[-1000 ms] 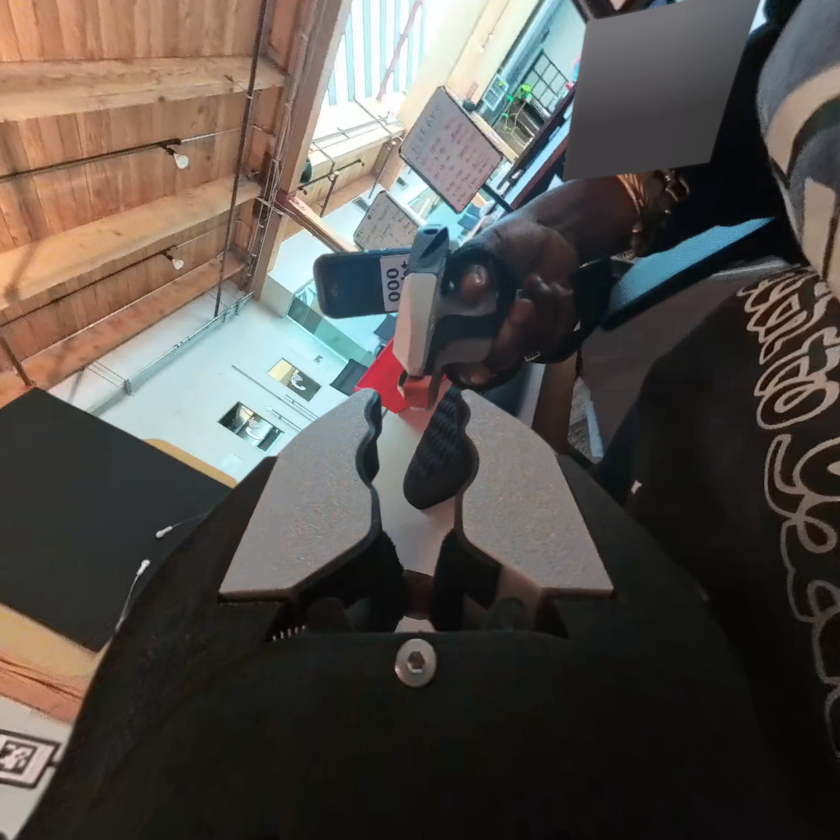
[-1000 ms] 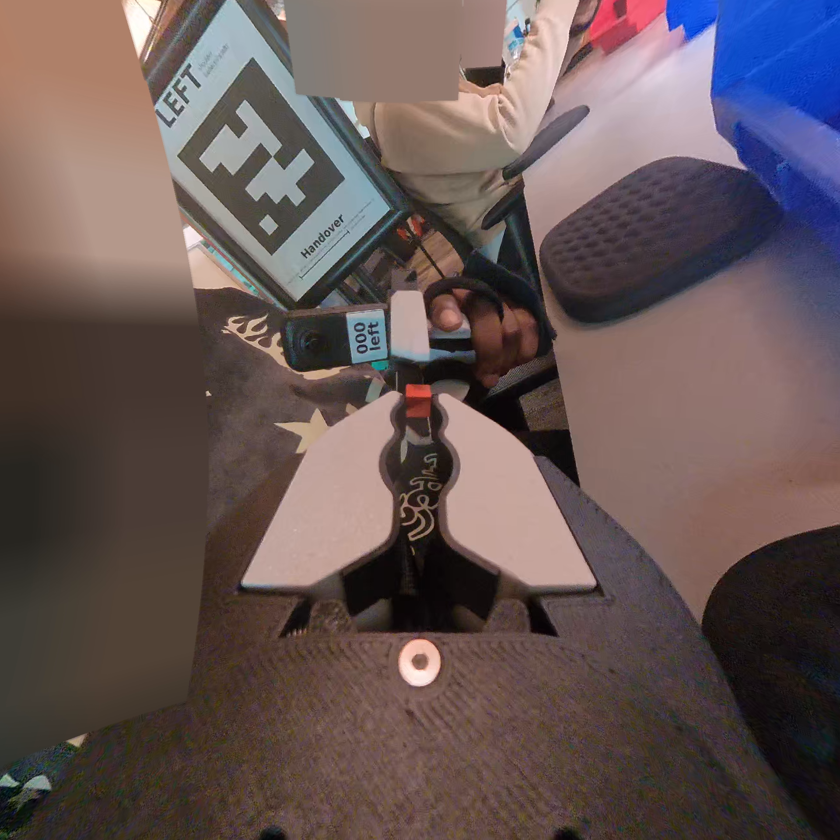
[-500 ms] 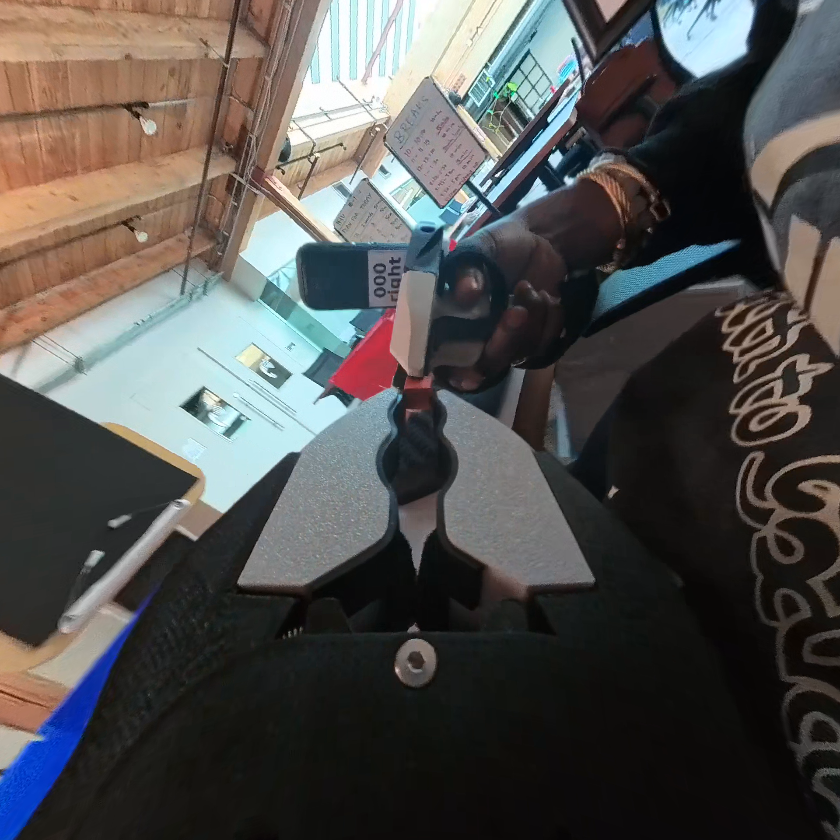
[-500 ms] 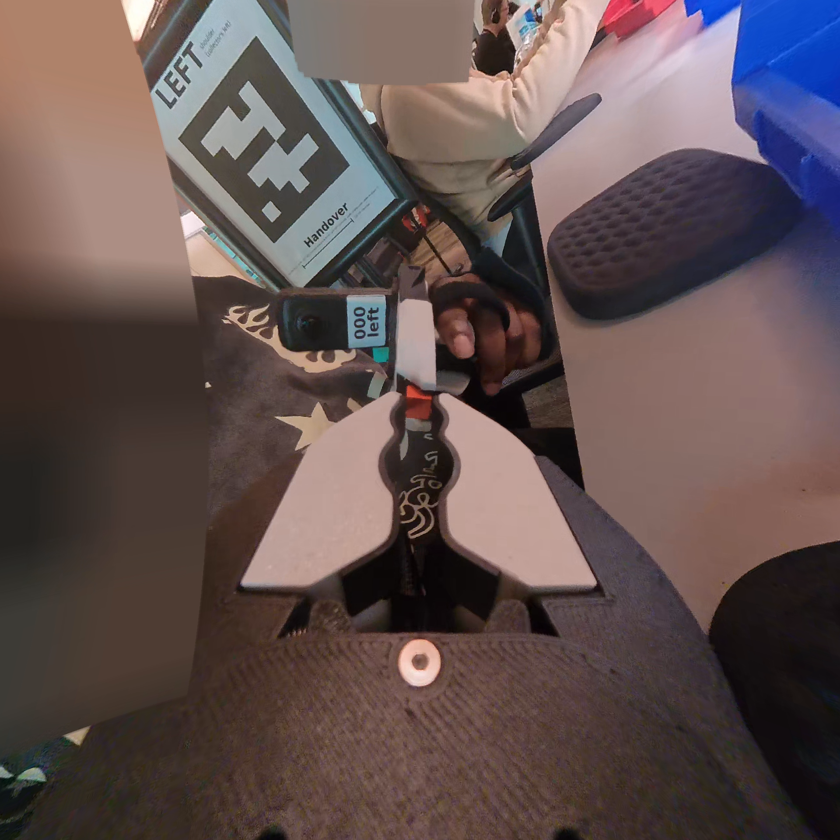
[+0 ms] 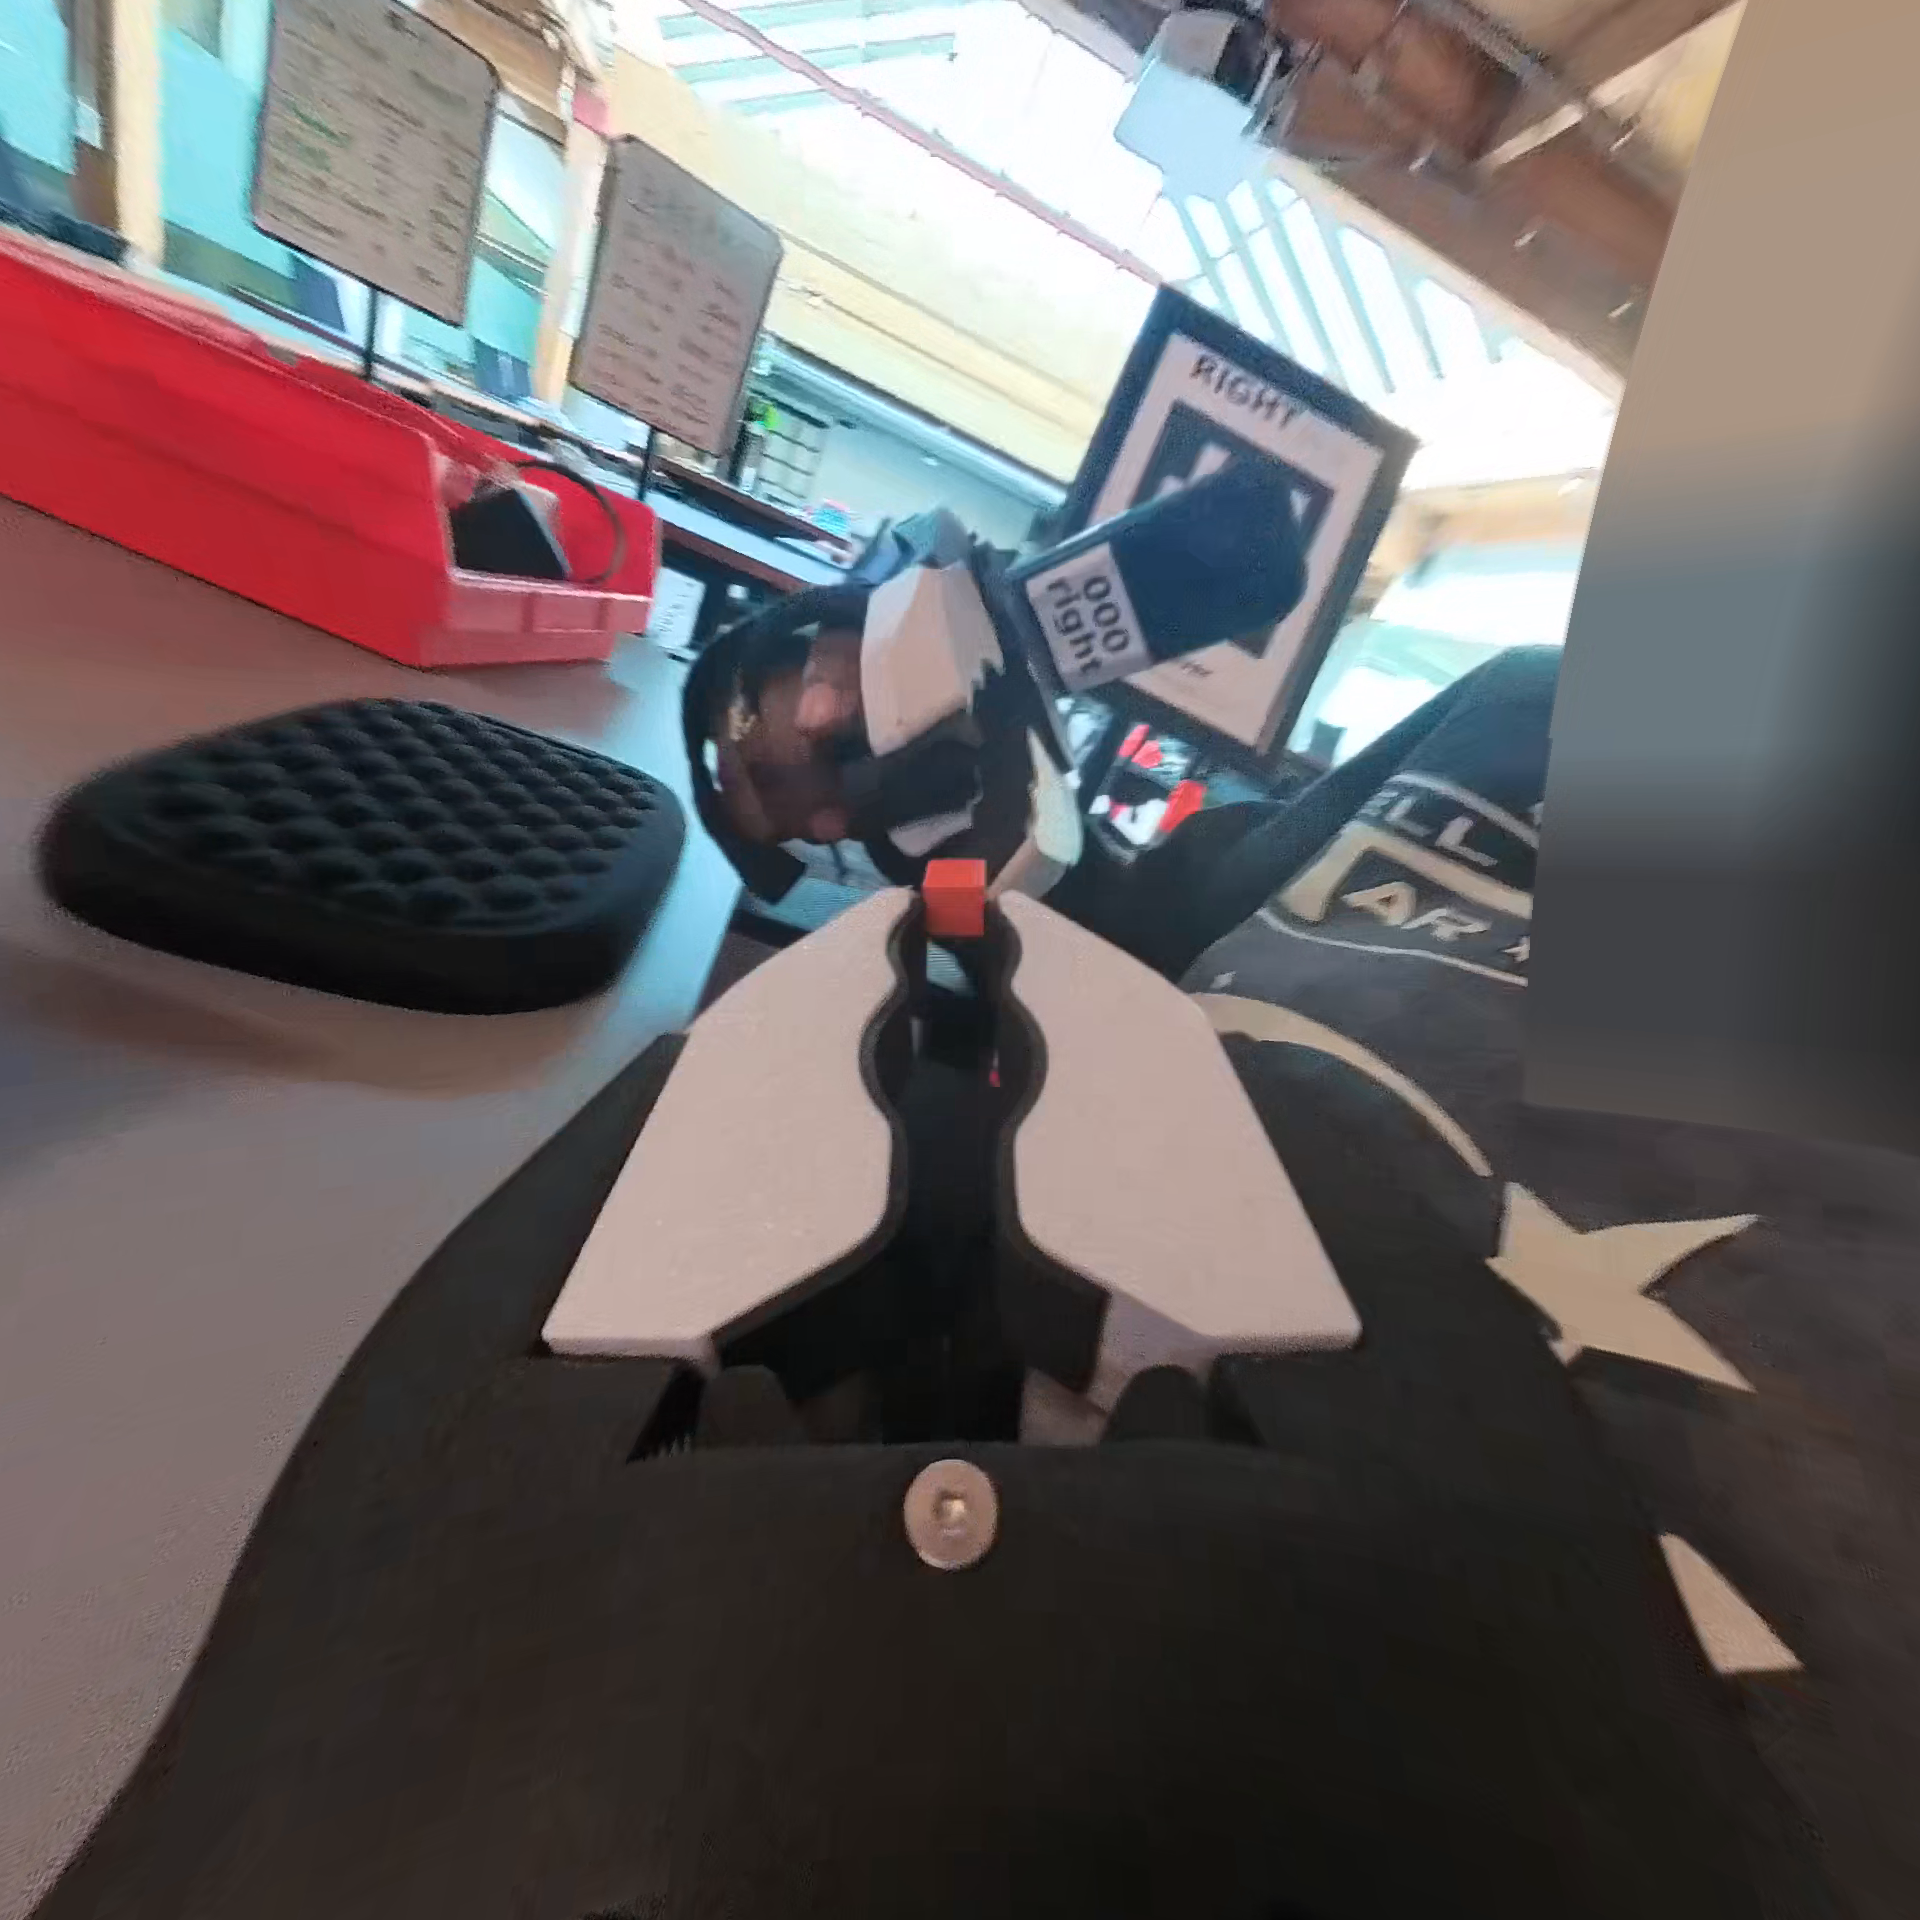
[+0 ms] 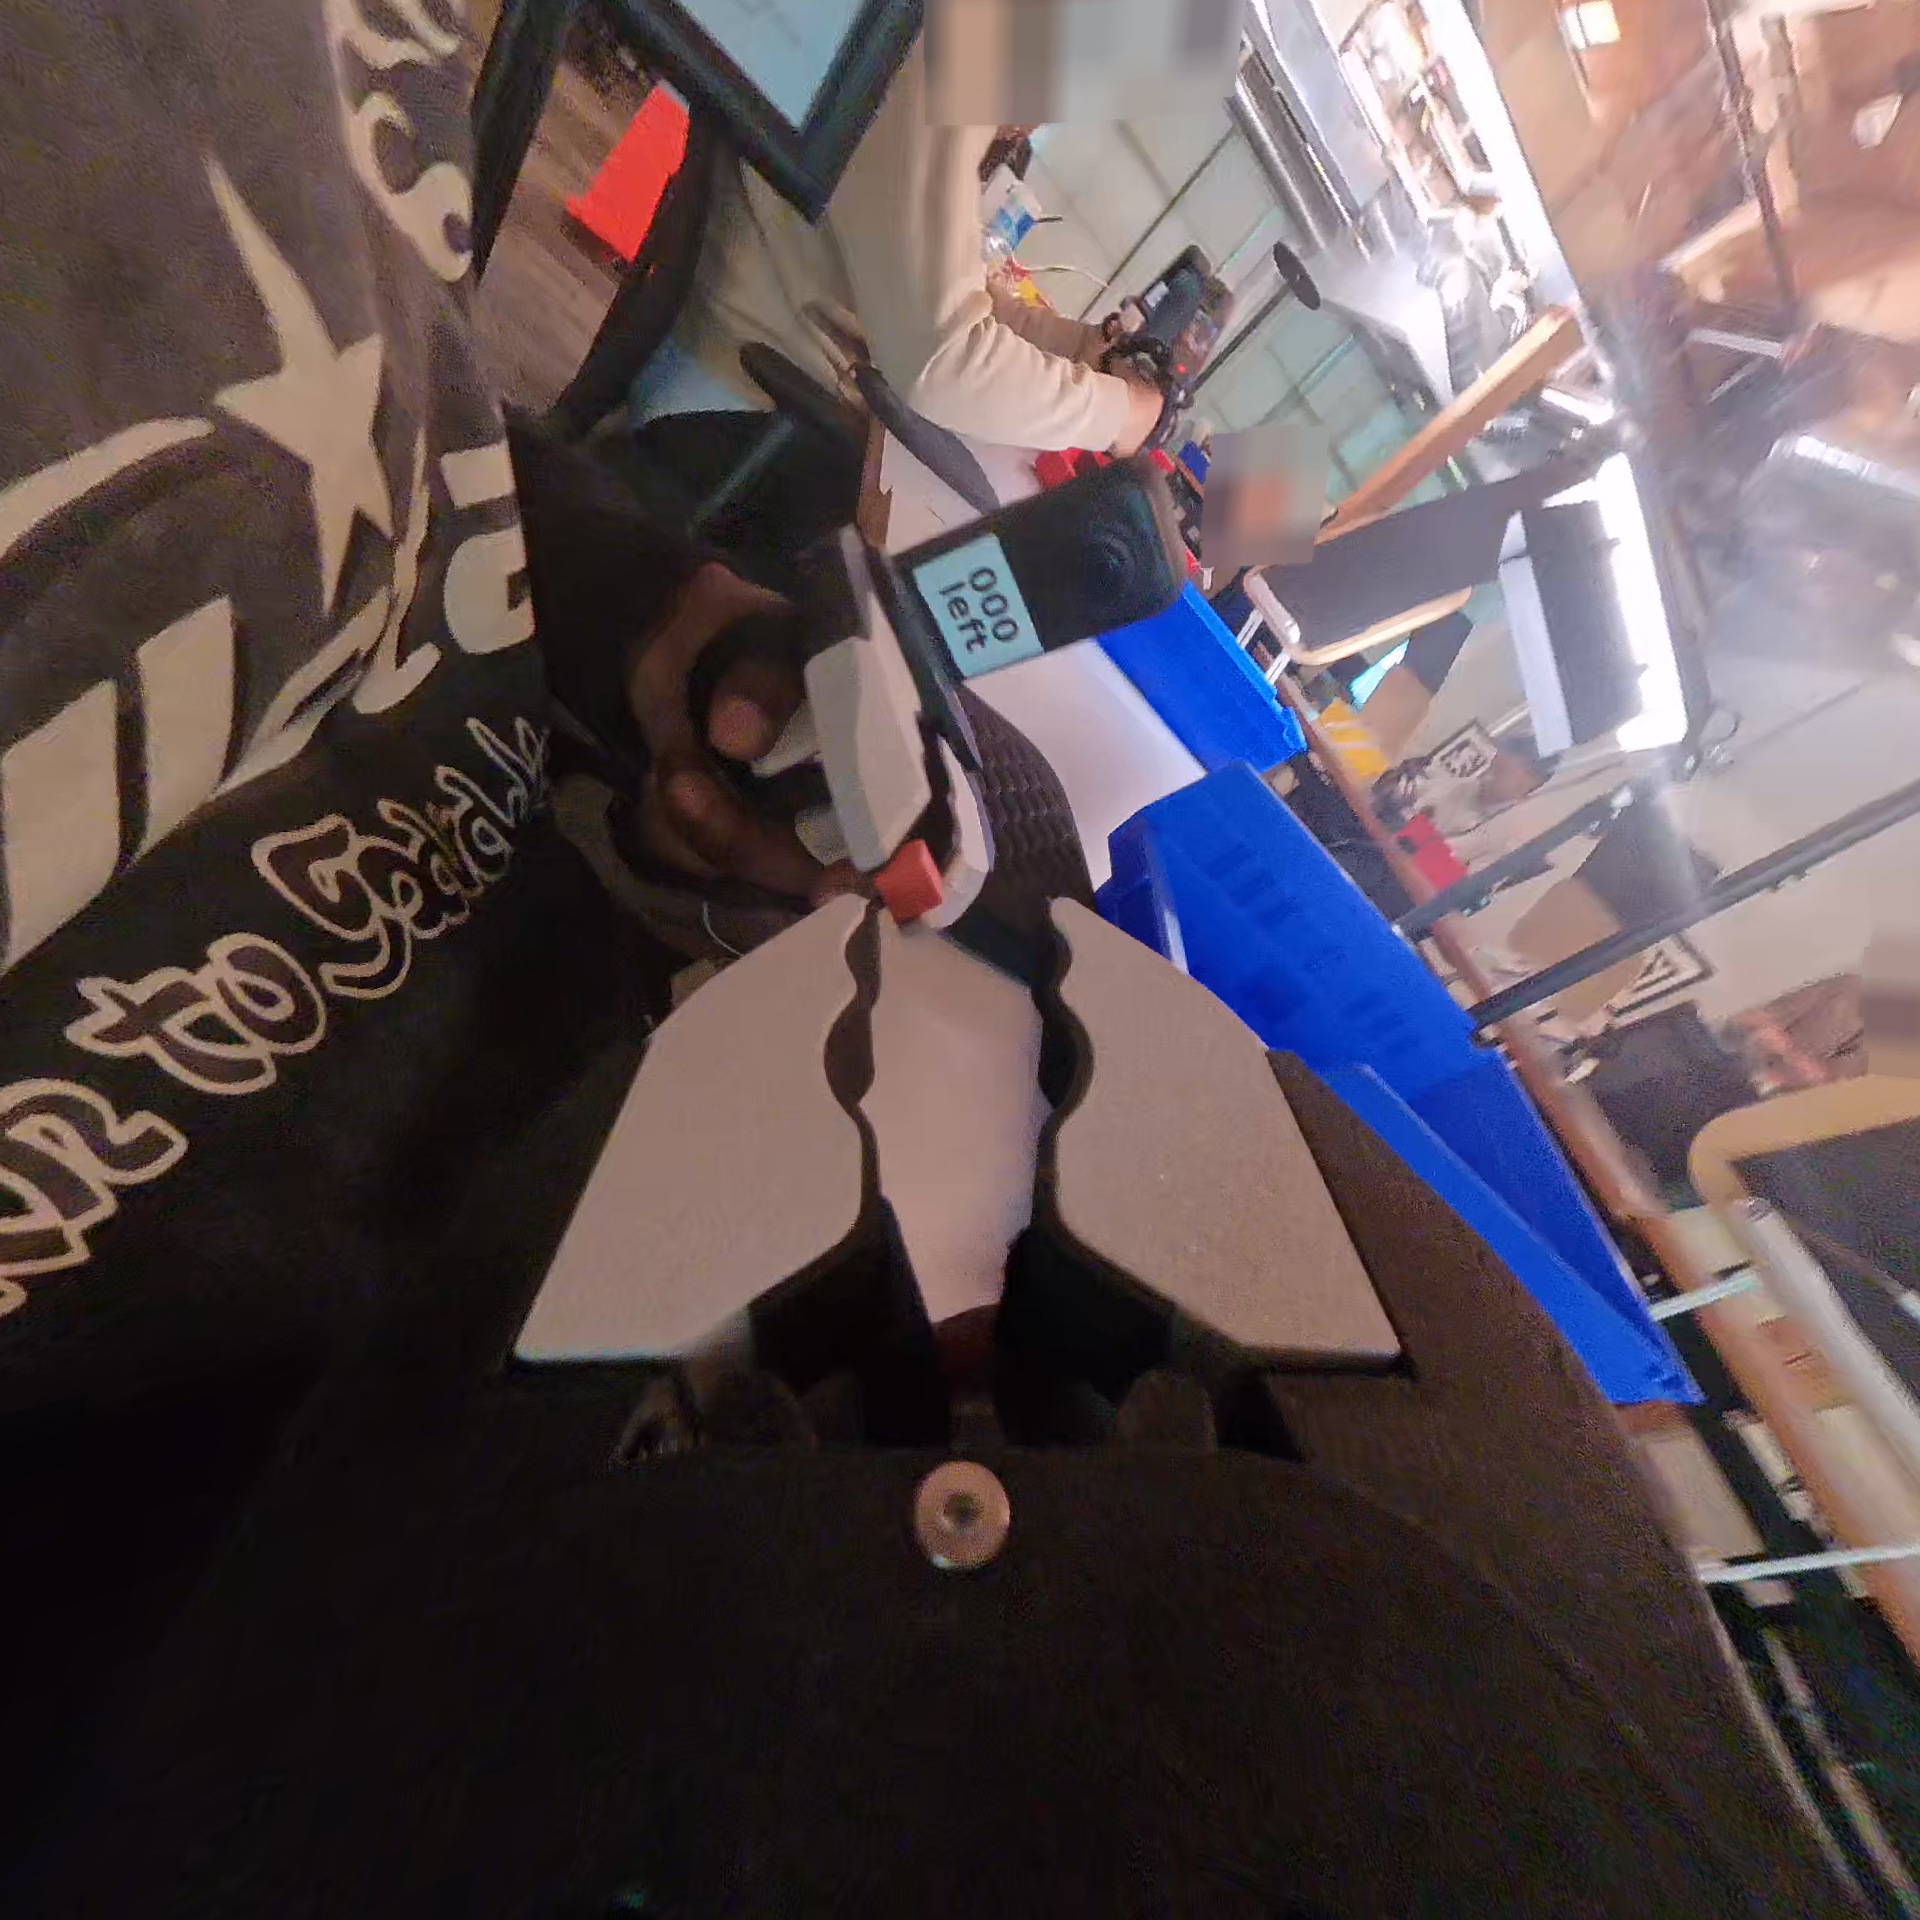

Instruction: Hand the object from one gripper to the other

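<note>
Small red rigid cube [image 5: 953, 900] pinched at the tips of the left gripper [image 5: 953, 920], jaws clamped on it. Right gripper [image 6: 961, 920] spread, empty, just beside. Cube likely light, hard; take its free faces.

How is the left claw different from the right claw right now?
The left claw is shut, while the right claw is open, with a clear gap between its fingers. The left claw pinches a small red cube at its tips; the right claw holds nothing. Both have the same pale grey, wavy-edged fingers on a black body.
</note>
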`<state>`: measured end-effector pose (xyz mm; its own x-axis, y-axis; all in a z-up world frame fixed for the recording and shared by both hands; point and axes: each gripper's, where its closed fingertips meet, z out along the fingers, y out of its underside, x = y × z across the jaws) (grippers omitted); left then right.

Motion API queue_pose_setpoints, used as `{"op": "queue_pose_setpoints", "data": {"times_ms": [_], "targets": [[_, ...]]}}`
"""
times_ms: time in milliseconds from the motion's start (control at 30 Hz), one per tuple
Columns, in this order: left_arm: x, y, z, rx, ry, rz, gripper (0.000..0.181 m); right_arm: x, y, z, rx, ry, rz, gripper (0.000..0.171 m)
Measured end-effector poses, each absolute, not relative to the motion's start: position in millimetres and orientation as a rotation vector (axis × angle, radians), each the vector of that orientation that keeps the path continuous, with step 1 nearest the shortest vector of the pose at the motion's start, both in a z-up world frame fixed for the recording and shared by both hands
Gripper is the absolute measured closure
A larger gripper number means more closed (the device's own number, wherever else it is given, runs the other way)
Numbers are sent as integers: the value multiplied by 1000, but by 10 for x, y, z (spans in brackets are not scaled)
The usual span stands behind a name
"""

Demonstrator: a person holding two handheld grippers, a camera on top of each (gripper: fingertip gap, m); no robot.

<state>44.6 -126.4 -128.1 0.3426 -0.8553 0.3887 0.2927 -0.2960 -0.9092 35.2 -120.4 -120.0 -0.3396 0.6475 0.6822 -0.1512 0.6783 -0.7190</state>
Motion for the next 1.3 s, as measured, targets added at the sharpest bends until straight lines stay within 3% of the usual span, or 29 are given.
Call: {"op": "queue_pose_setpoints", "data": {"times_ms": [967, 1133, 1300], "targets": [[515, -1345, -1311, -1466, 536, -1447, 171, 360, -1394, -1310, -226, -1799, 665, 161], [326, -1182, -1157, -1338, 461, -1153, 143, 358, -1309, -1206, -293, -1752, 702, 161], [80, -1005, -1013, -1240, 375, -751, 89, 369, -1154, -1051, -396, -1678, 774, 161]]}}
